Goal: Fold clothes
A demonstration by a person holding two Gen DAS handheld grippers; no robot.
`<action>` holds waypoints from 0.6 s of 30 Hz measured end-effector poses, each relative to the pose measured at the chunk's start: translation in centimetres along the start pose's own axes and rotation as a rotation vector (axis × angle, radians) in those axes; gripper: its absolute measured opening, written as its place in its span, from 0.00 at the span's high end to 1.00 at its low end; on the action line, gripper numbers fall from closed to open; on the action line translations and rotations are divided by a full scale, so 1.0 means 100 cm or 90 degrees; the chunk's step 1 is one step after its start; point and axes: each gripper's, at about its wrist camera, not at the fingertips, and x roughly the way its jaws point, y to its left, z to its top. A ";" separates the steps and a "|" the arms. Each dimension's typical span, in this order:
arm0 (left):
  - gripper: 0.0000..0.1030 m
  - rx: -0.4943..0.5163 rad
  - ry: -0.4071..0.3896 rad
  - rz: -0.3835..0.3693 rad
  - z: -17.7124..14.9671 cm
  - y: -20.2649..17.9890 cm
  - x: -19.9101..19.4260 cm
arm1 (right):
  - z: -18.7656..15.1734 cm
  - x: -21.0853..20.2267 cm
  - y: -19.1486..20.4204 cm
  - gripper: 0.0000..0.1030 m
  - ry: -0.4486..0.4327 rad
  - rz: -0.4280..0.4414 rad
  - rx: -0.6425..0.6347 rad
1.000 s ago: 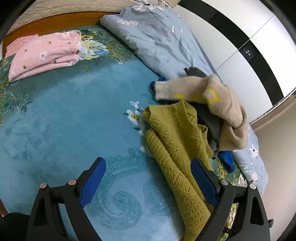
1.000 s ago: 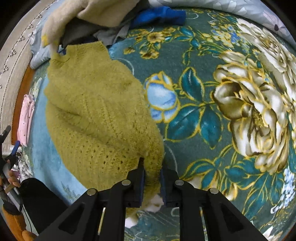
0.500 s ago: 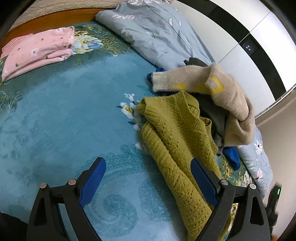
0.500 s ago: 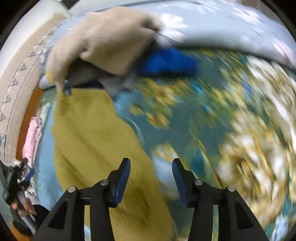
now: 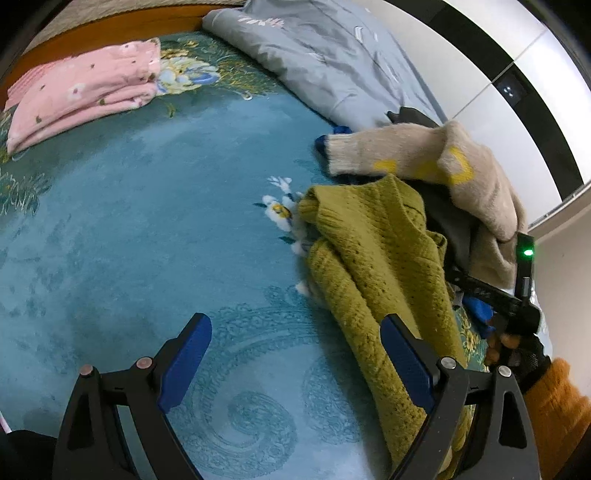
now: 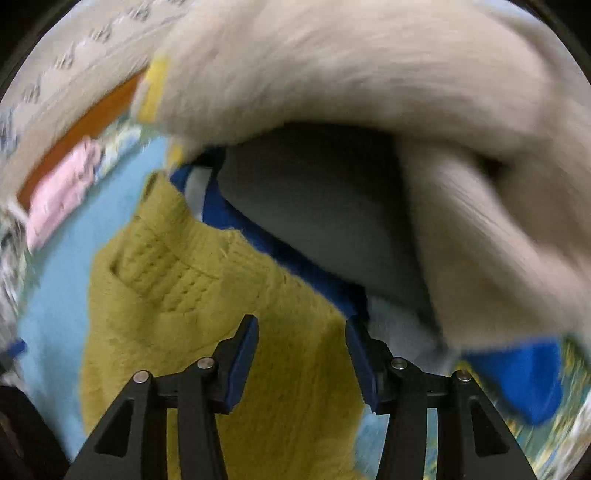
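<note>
An olive knit sweater (image 5: 376, 266) lies stretched on the teal bedspread (image 5: 129, 221), its top against a heap of clothes. A beige sweater (image 5: 480, 192) with yellow marks tops that heap. My left gripper (image 5: 295, 325) is open low over the bedspread, and its right finger (image 5: 406, 358) overlaps the olive sweater's left edge. In the right wrist view, my right gripper (image 6: 303, 325) is open above the olive sweater (image 6: 184, 295) near its collar, with nothing clamped. Close ahead of it are the beige sweater (image 6: 369, 74), a grey garment (image 6: 314, 203) and a blue garment (image 6: 528, 376).
Folded pink clothes (image 5: 81, 92) lie at the far left by the wooden bed edge (image 5: 110, 33). A grey floral duvet (image 5: 332, 62) runs along the back. The hand (image 5: 498, 343) with an orange sleeve (image 5: 561, 398) holds the other gripper at the right edge. White cabinets stand beyond.
My right gripper let go of the olive sweater's edge, opened, rolled and swung over to the clothes heap. The left gripper sank slightly toward the bedspread, and the other hand came into its view.
</note>
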 end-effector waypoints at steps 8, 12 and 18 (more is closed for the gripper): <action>0.10 0.002 0.020 -0.006 0.013 0.005 0.014 | 0.000 0.024 -0.008 0.47 0.053 0.004 -0.010; 0.10 0.009 0.015 -0.004 0.023 0.004 0.016 | 0.001 0.015 -0.009 0.69 0.075 0.016 0.006; 0.10 0.023 0.006 -0.007 0.034 0.006 0.014 | -0.010 -0.040 0.002 0.87 0.021 0.007 -0.001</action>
